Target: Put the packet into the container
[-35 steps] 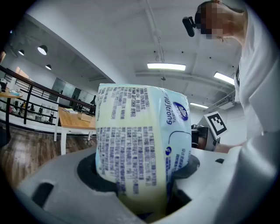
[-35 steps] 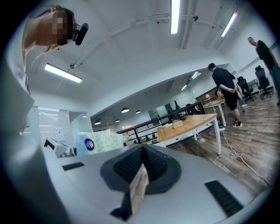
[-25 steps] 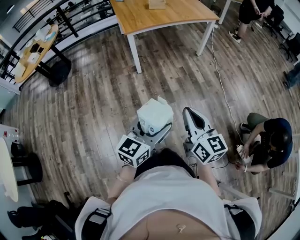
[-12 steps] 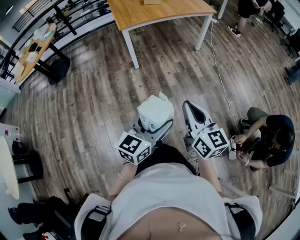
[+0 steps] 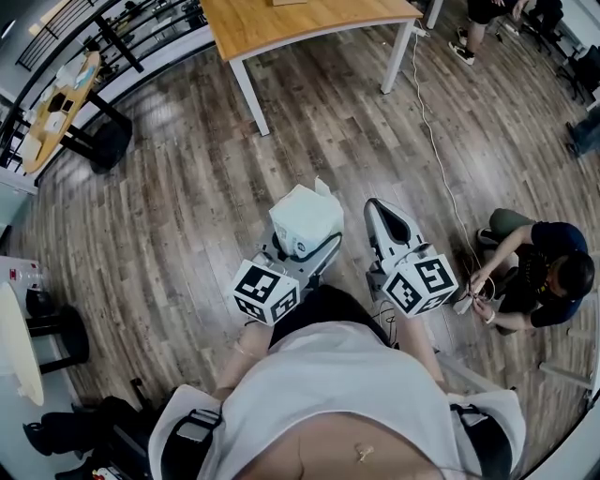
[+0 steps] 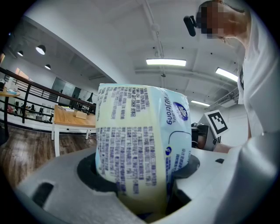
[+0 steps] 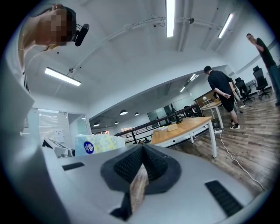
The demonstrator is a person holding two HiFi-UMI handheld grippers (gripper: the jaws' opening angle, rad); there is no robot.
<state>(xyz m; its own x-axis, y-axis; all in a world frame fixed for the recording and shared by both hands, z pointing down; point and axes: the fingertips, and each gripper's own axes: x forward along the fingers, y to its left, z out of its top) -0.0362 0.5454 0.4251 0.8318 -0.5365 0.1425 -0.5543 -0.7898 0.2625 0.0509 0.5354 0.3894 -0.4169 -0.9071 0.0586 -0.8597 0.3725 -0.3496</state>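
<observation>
Closest to you, your left gripper (image 6: 142, 177) has its jaws spread wide and pressed against both sides of the packet (image 6: 142, 135), which stands upright between them, its lower end pinched into the gap and its top rising well clear. Your right gripper (image 7: 139, 173), just beside it, carries nothing: its jaws meet at the tips with no object between them.

Judging by its look, the packet is a soft pack of tissues in thin printed film. Expect it to be light and to squash rather than resist, so it needs only a gentle squeeze. The film is probably slick, and a bulging pack can creep out of flat pads. The safest hold is across the broad middle of the body, pads on the two wide faces, not on the crimped end flap, which would fold. It is not fragile; a short drop should do it no harm.

Below the grippers lies bare wooden floor (image 5: 187, 206). Further out a white cable (image 5: 441, 159) trails across it, and a person (image 5: 539, 277) crouches off to your right. Furthest away stands a wooden table (image 5: 309, 21). No container shows that I can pick out, so the packet is not yet near it.
</observation>
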